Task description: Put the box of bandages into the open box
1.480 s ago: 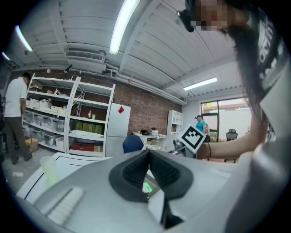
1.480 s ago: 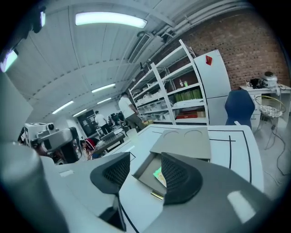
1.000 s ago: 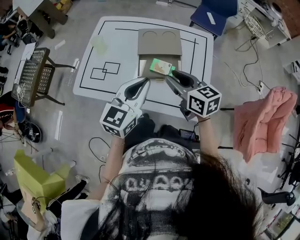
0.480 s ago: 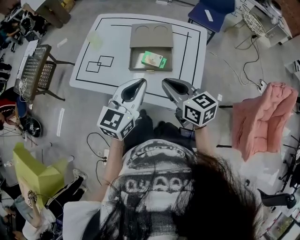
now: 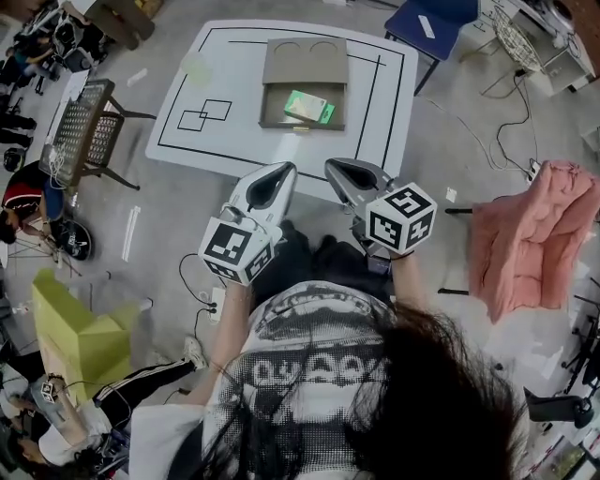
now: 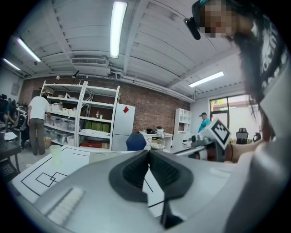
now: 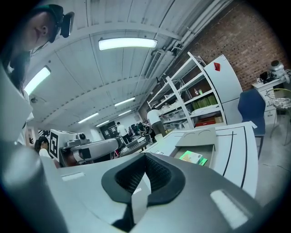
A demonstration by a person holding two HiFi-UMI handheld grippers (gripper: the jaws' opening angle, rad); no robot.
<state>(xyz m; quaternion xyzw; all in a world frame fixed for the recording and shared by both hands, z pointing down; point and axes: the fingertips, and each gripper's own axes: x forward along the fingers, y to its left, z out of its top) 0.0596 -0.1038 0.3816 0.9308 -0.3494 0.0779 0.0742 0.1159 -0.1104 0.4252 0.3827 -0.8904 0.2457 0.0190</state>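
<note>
Left gripper (image 5: 284,170) and right gripper (image 5: 331,166) hung over the grey floor (image 5: 169,211), each with jaws pressed together and empty; the right's had just closed. At 12 o'clock stood the white table (image 5: 375,122), lined in black. On it the open box (image 5: 268,111) held the box of bandages (image 5: 309,106), well apart from both jaws. A pink cloth (image 5: 530,239) lay at 3 o'clock and a blue chair (image 5: 441,23) stood at 1 o'clock.

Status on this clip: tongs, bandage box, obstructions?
Left tongs shut, empty; right tongs just closed, empty. Green bandage box lies inside open brown cardboard box. No obstruction seen.
</note>
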